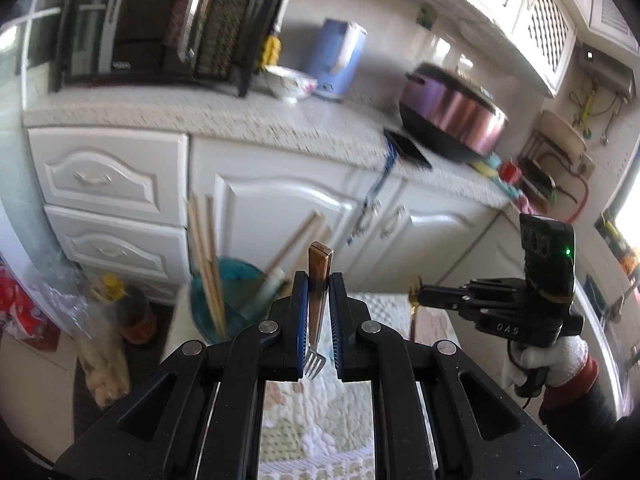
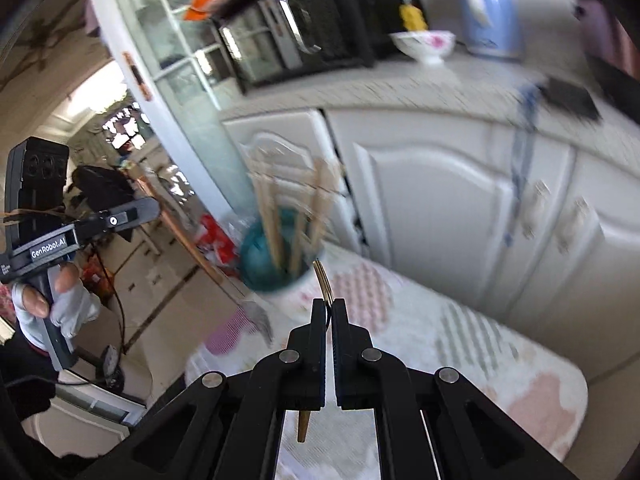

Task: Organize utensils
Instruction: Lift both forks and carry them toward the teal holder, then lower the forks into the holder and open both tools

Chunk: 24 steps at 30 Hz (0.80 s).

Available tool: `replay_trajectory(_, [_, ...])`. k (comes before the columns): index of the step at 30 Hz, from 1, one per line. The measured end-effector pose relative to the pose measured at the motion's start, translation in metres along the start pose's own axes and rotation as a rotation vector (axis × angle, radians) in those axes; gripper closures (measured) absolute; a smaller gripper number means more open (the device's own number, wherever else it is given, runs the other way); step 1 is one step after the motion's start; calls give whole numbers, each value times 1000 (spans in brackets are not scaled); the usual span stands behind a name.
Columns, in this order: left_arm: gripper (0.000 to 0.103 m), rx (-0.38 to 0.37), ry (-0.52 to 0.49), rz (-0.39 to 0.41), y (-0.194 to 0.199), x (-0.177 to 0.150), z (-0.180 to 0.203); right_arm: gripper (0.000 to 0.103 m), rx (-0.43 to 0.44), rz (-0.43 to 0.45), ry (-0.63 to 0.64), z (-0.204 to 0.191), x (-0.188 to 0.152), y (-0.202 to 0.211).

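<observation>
Nearest in the left wrist view, the left gripper [image 1: 319, 280] is clenched on a wooden-handled fork [image 1: 318, 292], which stands almost upright between the blue pads with its tines down at 6 o'clock and its squared handle end up at 12. Under it lies a quilted pastel cloth [image 1: 296, 420].

In the right wrist view, the right gripper [image 2: 329, 308] is clamped tight on a second fork [image 2: 323, 284]; its gold tines poke past the fingertips toward 12 o'clock and its brown handle hangs below the jaws toward 6. From the left camera this gripper sits at 3 o'clock, held by a white-gloved hand [image 1: 552, 360].

Just beyond both sets of fingertips, a teal-lined utensil cup [image 1: 224, 300] stands on the cloth, at 10 o'clock from the left gripper and 11 from the right, holding several chopsticks [image 1: 206, 256] that lean outward.

Farther back run white cabinet doors [image 1: 280, 216] and a speckled countertop [image 1: 208, 120] carrying a black rack [image 1: 160, 24], a floral bowl [image 1: 290, 80], a blue kettle [image 1: 342, 58] and a purple pot [image 1: 452, 110].
</observation>
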State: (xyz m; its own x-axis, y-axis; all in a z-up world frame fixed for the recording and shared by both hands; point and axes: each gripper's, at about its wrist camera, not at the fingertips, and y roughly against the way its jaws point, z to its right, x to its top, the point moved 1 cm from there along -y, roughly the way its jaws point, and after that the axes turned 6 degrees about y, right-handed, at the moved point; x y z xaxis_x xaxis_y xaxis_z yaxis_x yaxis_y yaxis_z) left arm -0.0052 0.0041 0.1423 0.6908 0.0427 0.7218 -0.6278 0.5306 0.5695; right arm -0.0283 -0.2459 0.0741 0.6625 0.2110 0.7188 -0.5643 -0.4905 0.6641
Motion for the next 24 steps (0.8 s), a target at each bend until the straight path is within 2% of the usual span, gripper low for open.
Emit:
replay_trajectory(4, [94, 37, 1, 43, 11, 20, -13, 101, 23, 26, 36, -20, 31, -16])
replay_trajectory(11, [94, 93, 12, 52, 9, 32, -38, 101, 52, 29, 70, -43, 72, -52])
replay_trajectory(24, [94, 161, 7, 43, -13, 30, -57, 101, 59, -12, 83, -44, 87, -86])
